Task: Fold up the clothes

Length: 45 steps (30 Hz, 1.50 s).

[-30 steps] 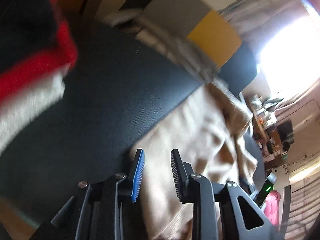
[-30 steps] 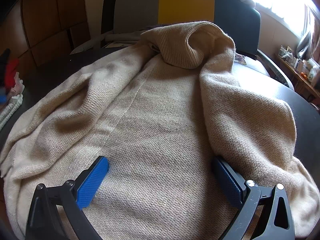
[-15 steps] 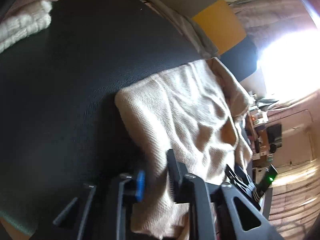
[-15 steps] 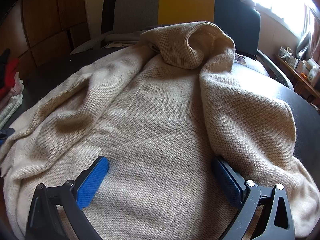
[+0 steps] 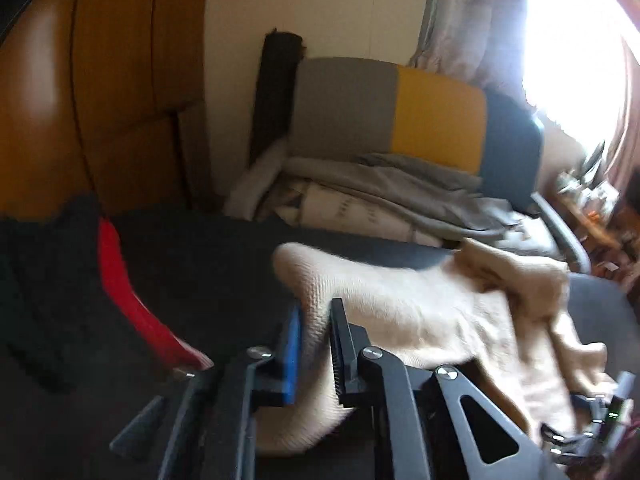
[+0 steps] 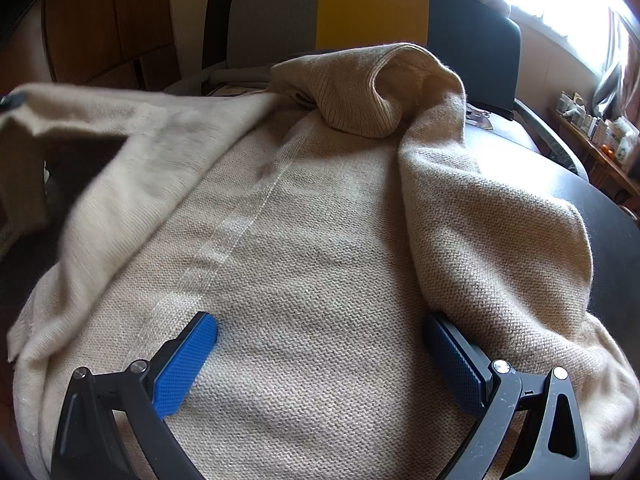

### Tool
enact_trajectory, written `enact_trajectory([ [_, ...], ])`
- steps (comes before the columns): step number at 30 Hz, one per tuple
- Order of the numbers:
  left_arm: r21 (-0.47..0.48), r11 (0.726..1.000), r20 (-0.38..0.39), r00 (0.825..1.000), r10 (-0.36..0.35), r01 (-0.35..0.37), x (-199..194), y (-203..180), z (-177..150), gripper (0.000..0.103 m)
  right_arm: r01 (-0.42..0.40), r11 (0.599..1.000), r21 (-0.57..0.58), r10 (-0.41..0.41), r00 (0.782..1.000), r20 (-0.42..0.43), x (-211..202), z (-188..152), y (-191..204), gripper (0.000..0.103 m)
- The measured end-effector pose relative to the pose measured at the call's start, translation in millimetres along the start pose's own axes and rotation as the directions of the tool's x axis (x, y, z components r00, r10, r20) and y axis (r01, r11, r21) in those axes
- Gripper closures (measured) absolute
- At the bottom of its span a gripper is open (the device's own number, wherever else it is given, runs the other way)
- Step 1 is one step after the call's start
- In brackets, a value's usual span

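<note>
A beige knit sweater lies spread on a black table, its ribbed collar folded over at the far end. My left gripper is shut on the sweater's left edge and holds it lifted off the table; that raised flap shows at the left of the right wrist view. My right gripper is wide open, its blue pads resting on the sweater's near middle.
A black and red garment lies on the table to the left. A grey, yellow and dark chair with folded grey cloth stands beyond the far edge. A cluttered shelf is at right.
My left gripper has closed on the sweater's left edge and lifted it up off the table, tilting level. The right gripper has not moved.
</note>
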State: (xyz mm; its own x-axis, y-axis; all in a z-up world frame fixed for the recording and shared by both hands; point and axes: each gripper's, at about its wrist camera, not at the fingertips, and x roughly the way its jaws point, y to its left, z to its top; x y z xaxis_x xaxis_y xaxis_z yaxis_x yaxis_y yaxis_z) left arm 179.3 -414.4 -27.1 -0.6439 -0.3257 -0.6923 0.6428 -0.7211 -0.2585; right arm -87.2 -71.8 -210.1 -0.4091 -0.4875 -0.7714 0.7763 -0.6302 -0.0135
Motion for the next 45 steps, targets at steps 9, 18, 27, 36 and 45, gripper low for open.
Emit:
enact_trajectory([
  [9, -0.169, 0.982, -0.151, 0.983, -0.104, 0.078, 28.2, 33.2, -41.8, 0.079, -0.001, 1.000, 0.001, 0.001, 1.000, 0.000, -0.1, 0.6, -2.2, 0.000],
  [18, -0.098, 0.995, -0.040, 0.999, -0.003, -0.001, 51.2, 15.7, -29.0, 0.076, 0.005, 1.000, 0.001, -0.005, 1.000, -0.001, -0.1, 1.1, -1.9, 0.000],
  [27, 0.125, 0.992, -0.212, 0.976, 0.058, -0.032, 171.0, -31.6, -15.2, 0.072, 0.006, 1.000, 0.001, -0.006, 1.000, -0.003, 0.0, 2.6, -4.6, 0.000],
  [36, 0.167, 0.969, -0.193, 0.958, 0.211, -0.179, 234.4, -10.2, 50.1, 0.069, 0.003, 1.000, 0.006, -0.003, 1.000, -0.003, 0.7, 4.5, -9.0, 0.000],
  [45, 0.151, 0.950, -0.199, 0.933, 0.300, -0.273, 239.9, 11.3, 79.0, 0.049, 0.000, 1.000, 0.010, 0.000, 1.000, -0.003, 1.3, 7.5, -12.4, 0.000],
])
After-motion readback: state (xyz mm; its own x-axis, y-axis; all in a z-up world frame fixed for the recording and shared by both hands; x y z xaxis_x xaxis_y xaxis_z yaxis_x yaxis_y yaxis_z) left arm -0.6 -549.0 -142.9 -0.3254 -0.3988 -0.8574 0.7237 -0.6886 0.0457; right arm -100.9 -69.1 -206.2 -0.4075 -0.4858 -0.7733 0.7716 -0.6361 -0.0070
